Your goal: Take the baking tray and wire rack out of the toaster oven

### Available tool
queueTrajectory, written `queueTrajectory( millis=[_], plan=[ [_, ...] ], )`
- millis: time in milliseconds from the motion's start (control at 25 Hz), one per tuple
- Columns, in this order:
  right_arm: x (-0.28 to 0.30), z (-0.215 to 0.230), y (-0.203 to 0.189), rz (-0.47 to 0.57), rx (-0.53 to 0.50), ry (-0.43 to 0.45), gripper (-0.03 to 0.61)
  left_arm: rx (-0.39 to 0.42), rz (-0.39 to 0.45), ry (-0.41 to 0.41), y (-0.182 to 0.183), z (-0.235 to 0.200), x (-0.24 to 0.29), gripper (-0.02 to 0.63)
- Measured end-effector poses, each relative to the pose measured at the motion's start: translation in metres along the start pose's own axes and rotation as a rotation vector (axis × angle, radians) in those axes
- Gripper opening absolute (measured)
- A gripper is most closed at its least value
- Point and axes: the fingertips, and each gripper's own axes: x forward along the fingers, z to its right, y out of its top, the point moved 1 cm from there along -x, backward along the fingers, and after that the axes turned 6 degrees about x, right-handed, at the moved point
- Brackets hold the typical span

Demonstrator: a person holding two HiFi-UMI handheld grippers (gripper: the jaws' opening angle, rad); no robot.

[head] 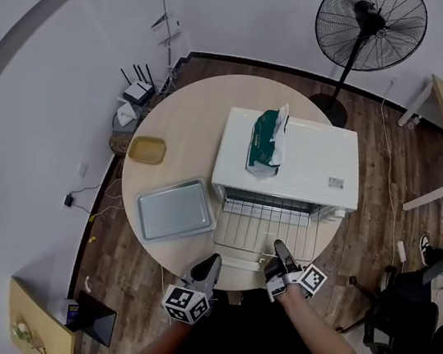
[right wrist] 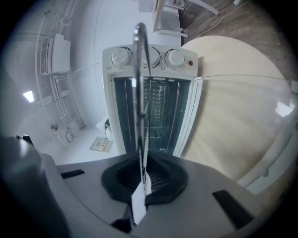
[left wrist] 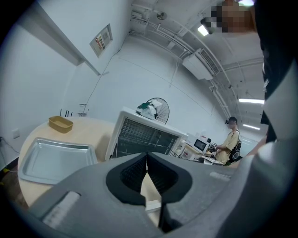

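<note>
**Wire rack half out, pinched at one spot**

The baking tray (head: 175, 209) already lies on the round worktop (head: 189, 117), left of the white toaster oven (head: 291, 158). The wire rack (head: 268, 228) sticks part-way out over the open door (head: 233, 259). The right tongs (head: 277, 261) pinch its front wire, while the left tongs (head: 209, 268) hang nearby, pressed together on nothing.

With a single grip right of centre, I judge the rack may skew and jam in its side guides. It may also drop at the back once it clears them and knock the door. A hard pull could drag the oven, which sits close to the worktop's near edge.

The worktop is pale wood and also carries a small yellow dish (head: 147, 149). A green-and-white packet (head: 266, 142) lies on the oven. Beyond are dark plank flooring (head: 391, 157), a pedestal fan (head: 369, 24) and white walls.
</note>
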Motion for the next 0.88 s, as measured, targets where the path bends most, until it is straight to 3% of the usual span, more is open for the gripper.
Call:
queueTrajectory(
  millis=[880],
  plan=[
    [-0.028,0.020,-0.022,-0.127,0.003,-0.010,-0.002,-0.019,-0.018,0.029,-0.013,0.010,0.008,0.018]
  ],
)
